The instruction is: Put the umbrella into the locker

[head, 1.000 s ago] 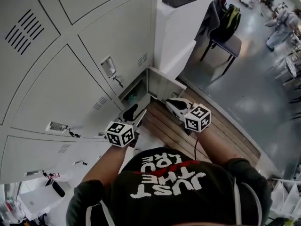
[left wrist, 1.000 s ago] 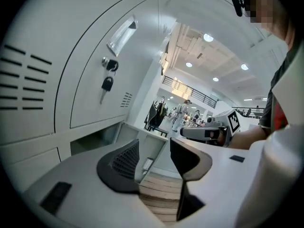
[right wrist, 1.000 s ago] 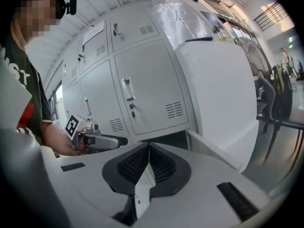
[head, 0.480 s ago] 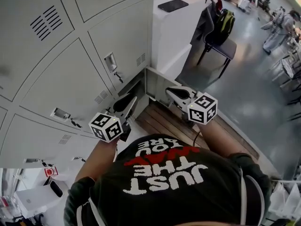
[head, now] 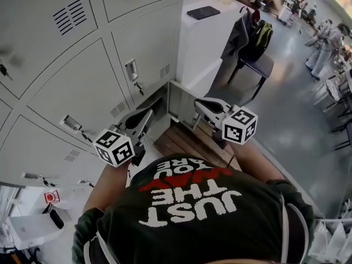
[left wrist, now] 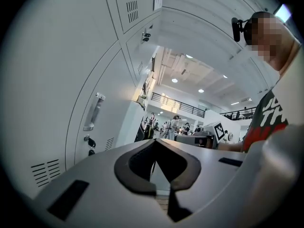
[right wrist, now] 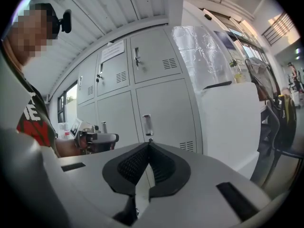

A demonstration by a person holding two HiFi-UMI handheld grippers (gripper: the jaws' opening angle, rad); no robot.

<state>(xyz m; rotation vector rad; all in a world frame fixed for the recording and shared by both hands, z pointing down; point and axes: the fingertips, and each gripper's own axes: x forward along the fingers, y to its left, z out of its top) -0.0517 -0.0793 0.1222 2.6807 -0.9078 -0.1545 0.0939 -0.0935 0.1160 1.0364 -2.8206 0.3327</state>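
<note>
The bottom locker (head: 158,102) of the grey bank stands open, its door (head: 180,99) swung out to the right. Its inside is dark, and I cannot make out the umbrella in any view. In front of the opening, on its left, my left gripper (head: 147,114) points level along the lockers. Its jaws have just been closing and now meet with nothing between them (left wrist: 154,142). My right gripper (head: 197,104) hovers beside the open door; it is also shut and empty (right wrist: 148,145).
A white cabinet (head: 206,43) with a dark tablet (head: 203,12) on top stands right of the lockers. Beyond it is a chair with a backpack (head: 259,36). Wooden decking (head: 190,143) lies below the grippers. People stand at the far right (head: 324,37).
Both grippers have risen away from the open locker's mouth. The left one has drifted left in the head view. The head view now looks higher up the lockers.
</note>
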